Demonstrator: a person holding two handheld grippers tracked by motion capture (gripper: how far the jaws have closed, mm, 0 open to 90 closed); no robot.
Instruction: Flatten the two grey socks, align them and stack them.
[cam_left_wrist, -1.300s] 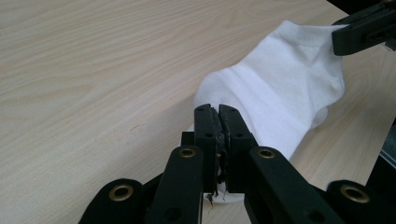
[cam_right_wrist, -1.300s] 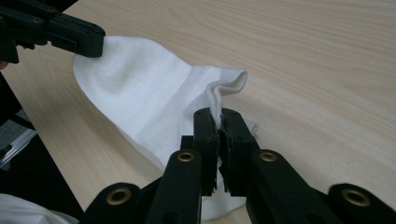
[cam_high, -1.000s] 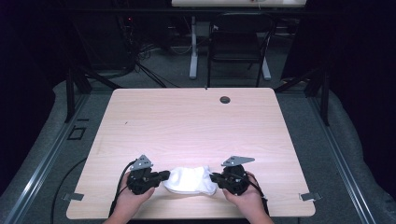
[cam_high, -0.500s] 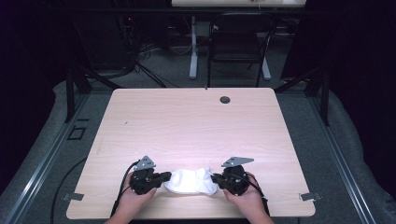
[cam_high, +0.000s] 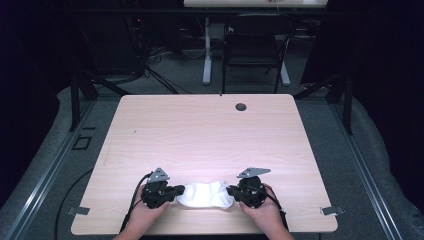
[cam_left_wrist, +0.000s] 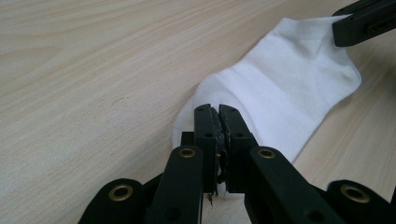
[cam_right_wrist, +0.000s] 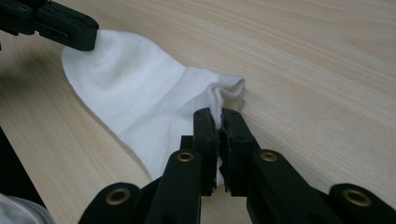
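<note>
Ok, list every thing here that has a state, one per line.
white sock: lying flat on the table, stretched between the two grippers
left gripper: shut on one end of the sock
right gripper: shut on the bunched opposite end
chair: upright, beyond the table's far edge

From above, the person's forearms run off the bottom edge, and each hand (cam_high: 145, 212) is mostly covered by the black gripper body it carries. The two ends of the white sock (cam_high: 206, 194) are tucked out of sight between the pinched jaws of the left gripper (cam_left_wrist: 217, 112) and the right gripper (cam_right_wrist: 218, 115), so how much fabric each has caught cannot be told; in each gripper view the far gripper is cut off by the frame, showing just a jaw tip. The small dark round thing (cam_high: 241, 106) near the table's far edge is too small to identify, and the room beyond the table (cam_high: 210, 135) is too dark to make out.
</note>
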